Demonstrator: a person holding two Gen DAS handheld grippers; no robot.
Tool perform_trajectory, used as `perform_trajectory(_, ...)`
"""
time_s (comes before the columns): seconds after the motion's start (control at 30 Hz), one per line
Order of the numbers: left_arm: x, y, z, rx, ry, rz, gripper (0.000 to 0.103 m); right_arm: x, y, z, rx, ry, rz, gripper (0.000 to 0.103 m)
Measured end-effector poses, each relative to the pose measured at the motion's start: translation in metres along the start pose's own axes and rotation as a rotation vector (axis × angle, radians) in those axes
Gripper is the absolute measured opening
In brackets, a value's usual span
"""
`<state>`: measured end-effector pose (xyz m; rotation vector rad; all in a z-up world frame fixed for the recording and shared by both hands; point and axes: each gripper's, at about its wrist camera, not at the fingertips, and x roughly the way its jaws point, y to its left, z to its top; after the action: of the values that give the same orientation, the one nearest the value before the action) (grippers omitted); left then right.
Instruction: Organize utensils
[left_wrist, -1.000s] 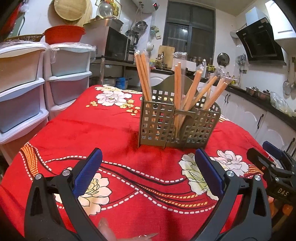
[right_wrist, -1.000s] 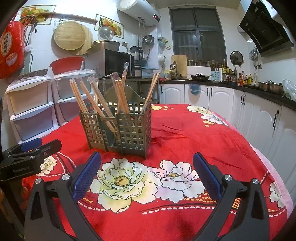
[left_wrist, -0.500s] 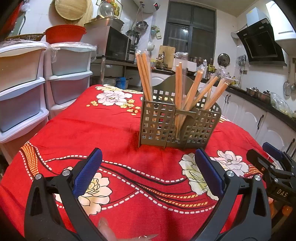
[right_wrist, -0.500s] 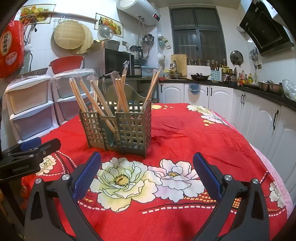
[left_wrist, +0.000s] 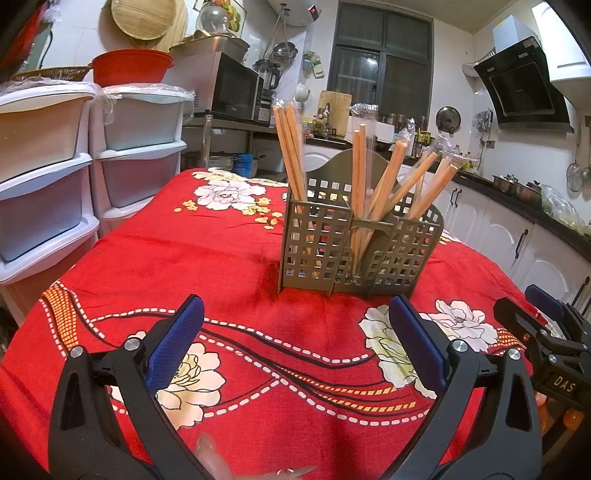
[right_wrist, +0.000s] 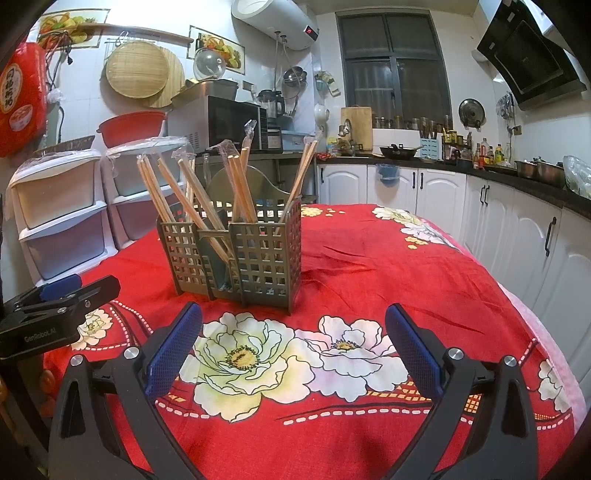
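red cloth with white and pale yellow flower prints and dashed white lines covers the table (left_wrist: 229, 258) in the left wrist view. an olive-grey plastic caddy (left_wrist: 354, 251) with square grid-perforated walls and an arched back panel stands upright on the cloth, ahead of and well apart from the left gripper (left_wrist: 295, 339). wooden chopsticks (left_wrist: 291, 151), round and slender, some in clear plastic sleeves, lean in its compartments. the left gripper is released, its black arms spread wide, its textured blue pads (left_wrist: 173, 343) holding nothing. the right gripper (left_wrist: 543, 325) shows at the right edge. in the right wrist view the caddy (right_wrist: 255, 254) sits ahead and slightly left, chopsticks (right_wrist: 192, 199) fanning outward. the right gripper (right_wrist: 293, 338) is likewise released and empty; the left gripper (right_wrist: 62, 299) lies at the left edge, clear of the caddy.
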<state>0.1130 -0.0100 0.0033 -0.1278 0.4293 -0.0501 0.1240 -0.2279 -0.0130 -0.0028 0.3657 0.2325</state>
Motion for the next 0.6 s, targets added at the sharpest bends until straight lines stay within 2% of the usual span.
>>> perform_trajectory(0.6, 0.0000, 0.0003, -0.0009, 0.001, 0.001, 0.005, 0.092, 0.0019, -0.0009, -0.0011, 0.009, 0.012, 0.008, 0.096)
